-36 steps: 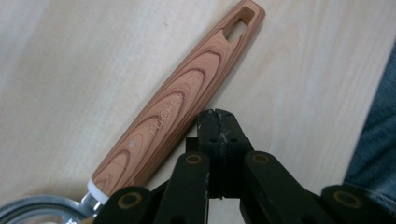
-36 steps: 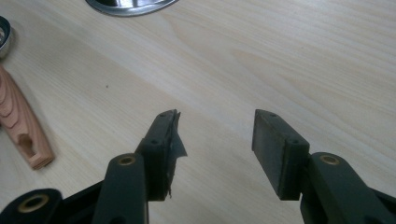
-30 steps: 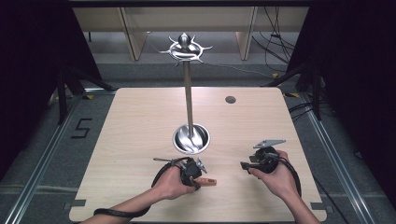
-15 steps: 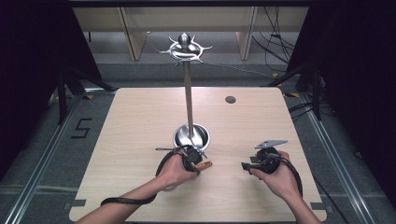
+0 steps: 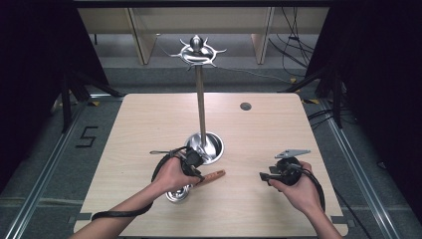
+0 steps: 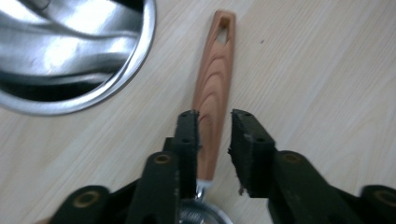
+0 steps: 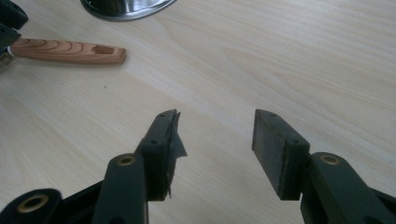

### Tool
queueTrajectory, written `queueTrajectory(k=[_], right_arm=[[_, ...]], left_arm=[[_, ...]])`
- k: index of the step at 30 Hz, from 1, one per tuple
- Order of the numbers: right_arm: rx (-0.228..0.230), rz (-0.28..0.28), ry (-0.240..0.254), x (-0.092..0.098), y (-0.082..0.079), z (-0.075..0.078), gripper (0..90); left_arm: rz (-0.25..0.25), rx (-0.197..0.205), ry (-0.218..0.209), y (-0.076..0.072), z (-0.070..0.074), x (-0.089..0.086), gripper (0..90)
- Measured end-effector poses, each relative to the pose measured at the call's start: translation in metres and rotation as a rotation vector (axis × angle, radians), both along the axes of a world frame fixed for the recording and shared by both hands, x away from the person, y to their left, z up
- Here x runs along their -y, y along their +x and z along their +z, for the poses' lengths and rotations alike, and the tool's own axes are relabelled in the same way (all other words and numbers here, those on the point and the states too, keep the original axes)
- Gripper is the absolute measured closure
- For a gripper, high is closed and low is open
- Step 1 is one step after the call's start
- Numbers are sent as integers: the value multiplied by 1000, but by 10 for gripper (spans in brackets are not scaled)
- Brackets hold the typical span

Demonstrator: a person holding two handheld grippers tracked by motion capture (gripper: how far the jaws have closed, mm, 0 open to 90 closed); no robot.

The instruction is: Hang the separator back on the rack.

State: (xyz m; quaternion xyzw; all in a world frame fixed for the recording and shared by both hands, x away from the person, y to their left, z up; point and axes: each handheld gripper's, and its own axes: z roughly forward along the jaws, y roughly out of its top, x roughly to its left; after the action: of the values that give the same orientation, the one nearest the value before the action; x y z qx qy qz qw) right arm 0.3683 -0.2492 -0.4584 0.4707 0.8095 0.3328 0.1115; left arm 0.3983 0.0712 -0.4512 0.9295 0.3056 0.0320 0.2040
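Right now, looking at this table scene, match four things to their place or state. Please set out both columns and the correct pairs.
Things:
1. wooden handle
2. stand base
3. right gripper
4. grommet

Descriptions:
A. round, shiny metal, mid-table
B. open above bare tabletop
C. dark spot near the far edge
D. lying flat between the left gripper jaws

Pairs: 1-D, 2-A, 3-B, 4-C
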Motion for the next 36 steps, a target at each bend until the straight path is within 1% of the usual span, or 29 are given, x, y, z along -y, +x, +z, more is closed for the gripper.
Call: queueTrajectory(k=[1, 2, 3, 5, 6, 7, 8, 9, 10, 11, 12, 16, 17, 19, 20, 21, 22, 23, 24, 25, 26, 27, 29, 30, 32, 33, 34, 35, 36], right_arm=[[-11, 4, -10, 0, 0, 1, 513], [-24, -2, 0, -1, -1, 1, 512], [-13, 9, -11, 0, 1, 1, 512], [-49, -10, -8, -1, -1, 1, 511], [-17, -7, 7, -1, 1, -1, 510], [-23, -18, 8, -1, 2, -2, 510], [-38, -4, -9, 1, 2, 0, 510], [-43, -10, -6, 1, 1, 1, 509], [-38, -10, -10, 1, 2, 1, 508], [-70, -21, -17, 1, 0, 4, 508], [-55, -11, -18, 1, 1, 3, 508], [-47, -7, -21, 1, 0, 4, 506], [-39, -12, -9, 0, 1, 3, 505], [-20, -2, -8, 0, 3, 1, 504], [-62, -29, -3, -1, 0, 3, 503], [-62, -25, -3, -1, 1, 2, 503], [-62, -17, -5, -1, 1, 2, 503], [-64, -11, -8, -1, 1, 2, 503], [-60, -17, 0, -1, 1, 2, 503], [-27, 4, -8, 1, 2, 0, 503], [-24, 4, -7, 1, 2, 1, 503], [-44, -12, -11, 1, 1, 2, 502], [-32, -5, -7, 2, 2, 2, 502], [-49, -13, -1, 1, 1, 2, 501], [-38, -3, -8, 1, 2, 2, 500], [-30, -2, -7, 1, 2, 1, 500], [-23, 5, -6, 1, 2, 1, 500], [-37, -8, -5, 1, 2, 1, 499], [-35, -7, -5, 1, 2, 1, 499]], left_arm=[[3, 0, -2, 0, 0, -2, 636], [-3, 5, 0, 1, 0, -4, 612], [2, 1, 2, 0, 0, -5, 593], [-11, -8, 29, 2, 0, -6, 557], [-13, -14, 34, 2, 0, -6, 543], [-16, -18, 39, 3, 0, -6, 541], [-16, -16, 45, 3, -1, -6, 538], [-18, -22, 52, 3, -1, -5, 536], [-28, -29, 66, 3, 0, -4, 536], [-42, -36, 78, 4, 0, -3, 538], [-50, -40, 86, 4, 0, -2, 540], [-65, -62, 120, 6, -1, 2, 549], [-80, -71, 133, 7, -2, 2, 548], [-80, -74, 140, 9, -4, 4, 549], [-94, -82, 167, 12, -6, 6, 550], [-131, -85, 191, 14, -7, 7, 553], [-132, -87, 191, 14, -8, 8, 557], [-143, -90, 207, 15, -9, 10, 559], [-150, -78, 215, 15, -11, 11, 563], [-154, -83, 229, 15, -13, 13, 567], [-160, -90, 237, 16, -14, 14, 570], [-157, -95, 229, 15, -17, 15, 574], [-166, -99, 235, 15, -22, 17, 582], [-168, -105, 242, 15, -22, 17, 584], [-166, -107, 245, 15, -26, 18, 592], [-177, -112, 261, 16, -26, 18, 600], [-179, -107, 257, 16, -26, 18, 612], [-180, -109, 256, 16, -26, 19, 618], [-178, -108, 258, 16, -26, 19, 621]])
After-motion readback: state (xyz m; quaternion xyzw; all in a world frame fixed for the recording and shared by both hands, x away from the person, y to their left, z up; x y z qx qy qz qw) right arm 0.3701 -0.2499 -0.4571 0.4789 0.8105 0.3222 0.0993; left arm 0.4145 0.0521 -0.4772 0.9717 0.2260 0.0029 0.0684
